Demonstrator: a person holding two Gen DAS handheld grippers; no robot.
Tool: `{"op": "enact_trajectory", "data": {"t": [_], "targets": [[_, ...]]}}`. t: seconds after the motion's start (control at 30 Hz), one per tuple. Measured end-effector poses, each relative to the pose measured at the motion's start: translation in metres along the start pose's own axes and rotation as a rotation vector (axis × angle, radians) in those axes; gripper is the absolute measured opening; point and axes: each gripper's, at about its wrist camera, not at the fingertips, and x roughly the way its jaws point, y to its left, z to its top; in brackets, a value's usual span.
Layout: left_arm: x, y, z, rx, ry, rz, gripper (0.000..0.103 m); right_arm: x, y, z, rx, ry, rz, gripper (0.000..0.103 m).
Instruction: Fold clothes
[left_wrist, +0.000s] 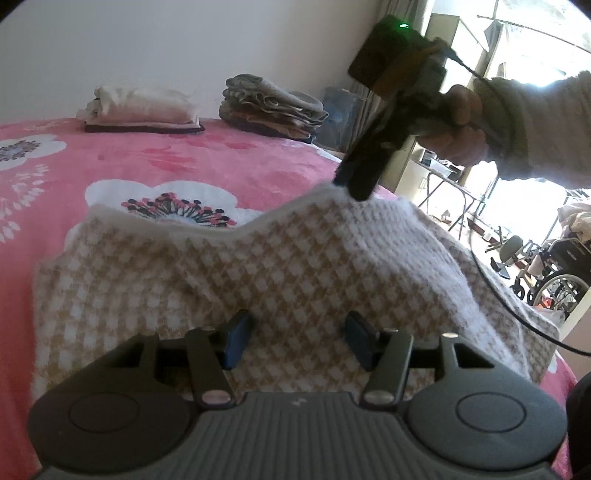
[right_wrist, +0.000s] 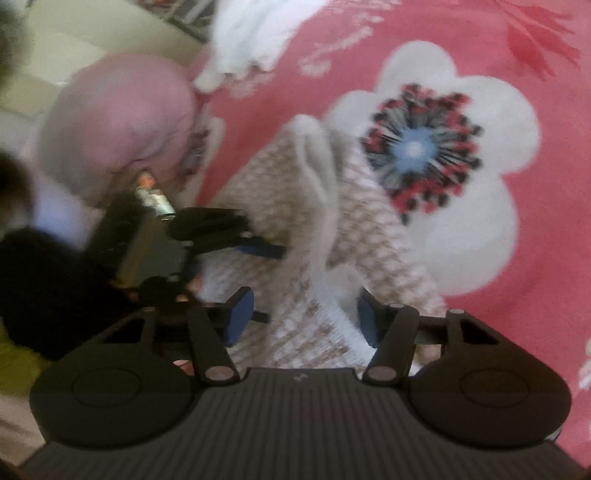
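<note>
you're mid-fold on the checked knit garment (left_wrist: 258, 280): right gripper (left_wrist: 356, 190) seems clenched on its raised edge, left gripper (left_wrist: 295, 341) released over it; next, lay that edge flat.

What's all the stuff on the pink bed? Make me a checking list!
Surface: pink flowered blanket on a bed.
Job's things: checked tan-and-white cloth, partly lifted into a ridge.
Clutter: two folded stacks at the far edge.
Grippers: left gripper jaws apart over the cloth; right gripper jaws apart astride a fold.
Cables: black cable trailing from the right gripper.
Surroundings: wheelchair, bright window.
</note>
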Motion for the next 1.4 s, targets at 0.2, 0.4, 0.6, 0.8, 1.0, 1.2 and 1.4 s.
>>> {"op": "enact_trajectory", "data": {"t": [0.2, 0.4, 0.6, 0.8, 1.0, 1.2, 1.4], "targets": [[-0.001, 0.004, -0.001, -0.012, -0.011, -0.019, 0.059, 0.008, -0.005, 0.010, 0.002, 0.031, 0.004, 0.026], [-0.002, -0.001, -0.002, 0.021, -0.027, -0.022, 0.059, -0.010, 0.053, 0.012, -0.154, -0.008, 0.051, 0.021], [-0.001, -0.001, -0.002, 0.017, -0.031, -0.029, 0.059, 0.002, 0.070, 0.015, -0.182, 0.080, 0.041, 0.027], [0.000, -0.001, 0.001, 0.026, -0.036, -0.018, 0.058, 0.019, 0.046, 0.027, -0.091, 0.112, -0.016, 0.047], [-0.019, 0.016, 0.012, -0.008, -0.026, -0.002, 0.058, 0.039, 0.064, 0.021, -0.210, 0.079, -0.205, 0.016], [-0.048, 0.046, 0.017, -0.117, 0.015, -0.068, 0.057, 0.050, 0.149, -0.032, -0.610, -0.001, -0.543, 0.014], [-0.071, 0.063, 0.025, -0.224, 0.043, -0.190, 0.057, 0.074, 0.211, -0.089, -1.034, 0.057, -0.775, 0.013]]}}
